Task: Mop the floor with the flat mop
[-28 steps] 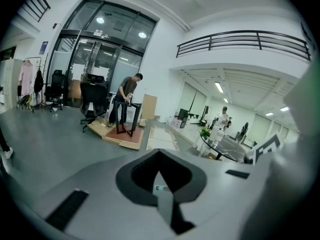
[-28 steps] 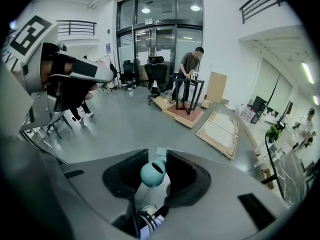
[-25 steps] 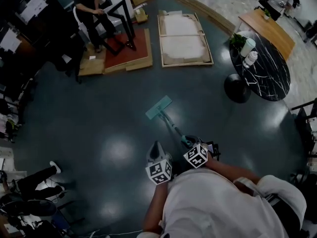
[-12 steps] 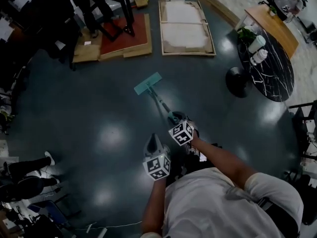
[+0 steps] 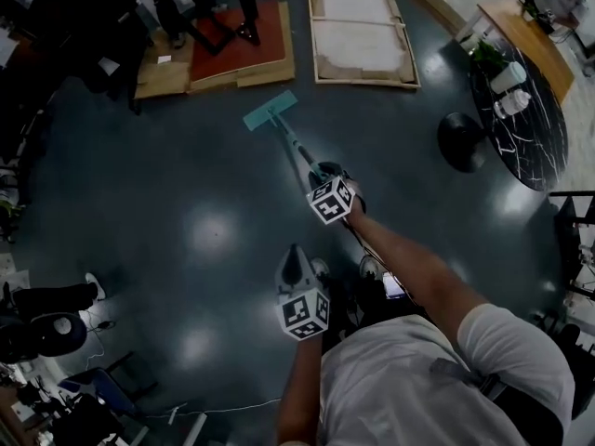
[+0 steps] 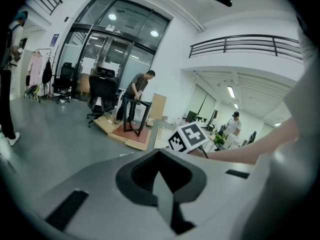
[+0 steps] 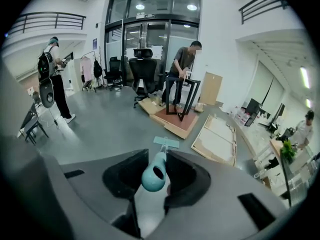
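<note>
The flat mop has a teal head [image 5: 270, 110] lying flat on the dark floor, and its thin pole runs back to my right gripper [image 5: 325, 177]. That gripper is stretched out ahead of me and shut on the mop handle. In the right gripper view the teal handle end [image 7: 154, 177] sticks up between the jaws of the right gripper [image 7: 157, 159], with the mop head [image 7: 166, 142] far beyond. My left gripper [image 5: 295, 263] hangs close to my body, apart from the mop. In its own view the left gripper [image 6: 161, 156] has its jaws together, holding nothing.
Cardboard sheets with a red mat [image 5: 237, 31] and two flat framed panels [image 5: 358, 26] lie just beyond the mop head. A person [image 7: 181, 69] works at a black frame there. A round black marble table [image 5: 521, 110] and a dark round base [image 5: 462, 142] stand right.
My right arm has stretched forward, pushing the mop head away from me toward the cardboard. The left gripper has stayed near my body.
</note>
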{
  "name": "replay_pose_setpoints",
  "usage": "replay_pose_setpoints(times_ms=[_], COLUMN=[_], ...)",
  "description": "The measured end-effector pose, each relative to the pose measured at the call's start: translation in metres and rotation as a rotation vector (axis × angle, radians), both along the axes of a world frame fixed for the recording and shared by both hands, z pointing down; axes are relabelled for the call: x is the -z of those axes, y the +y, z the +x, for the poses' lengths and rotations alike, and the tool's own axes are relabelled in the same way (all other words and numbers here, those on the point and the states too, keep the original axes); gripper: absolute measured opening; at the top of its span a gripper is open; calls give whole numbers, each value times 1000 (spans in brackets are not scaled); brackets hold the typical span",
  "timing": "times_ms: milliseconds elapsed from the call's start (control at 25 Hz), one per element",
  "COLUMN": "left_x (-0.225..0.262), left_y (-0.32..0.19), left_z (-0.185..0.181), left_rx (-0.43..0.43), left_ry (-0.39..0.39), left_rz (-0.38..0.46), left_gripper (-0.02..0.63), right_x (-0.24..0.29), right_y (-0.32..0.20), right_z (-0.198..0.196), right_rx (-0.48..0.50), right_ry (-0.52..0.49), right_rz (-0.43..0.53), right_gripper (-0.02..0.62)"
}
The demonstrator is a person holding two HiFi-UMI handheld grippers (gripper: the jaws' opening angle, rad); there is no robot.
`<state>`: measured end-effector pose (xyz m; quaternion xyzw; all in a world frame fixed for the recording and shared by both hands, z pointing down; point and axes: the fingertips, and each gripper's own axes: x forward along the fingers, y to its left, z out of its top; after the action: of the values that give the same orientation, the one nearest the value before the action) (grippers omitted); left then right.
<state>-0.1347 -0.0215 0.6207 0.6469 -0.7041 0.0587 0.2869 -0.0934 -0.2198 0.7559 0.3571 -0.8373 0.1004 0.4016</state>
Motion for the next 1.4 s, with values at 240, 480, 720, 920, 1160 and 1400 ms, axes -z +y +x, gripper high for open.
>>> replay_pose_setpoints(times_ms=[240,480,720,920,1160,1400], left_x=[-9,-5,2,10,24,34], left_y=[9,8,11,23,36,52], left_z=[-10,-17,3,26,48,58], left_rx=[1,-14,-66,-83,-99,-108], left_ry=[12,-4,-31,-21,-21,-29], left_rz=[-38,-30,-22,-7,24,42], left_gripper=[5,5,5,5,5,5], right_x=[-19,-23,-5,31,91,120], right_y=[-35,-35,24,98,177,244], right_z=[-17,-11,36,83,144,189], right_rx=[-26,-31,-32,0,37,45], right_ry=[24,46,44,18,-16,-21], right_rz=[-3,-9,-54,-89,-85,-134], right_gripper=[116,115,115,115,115,115])
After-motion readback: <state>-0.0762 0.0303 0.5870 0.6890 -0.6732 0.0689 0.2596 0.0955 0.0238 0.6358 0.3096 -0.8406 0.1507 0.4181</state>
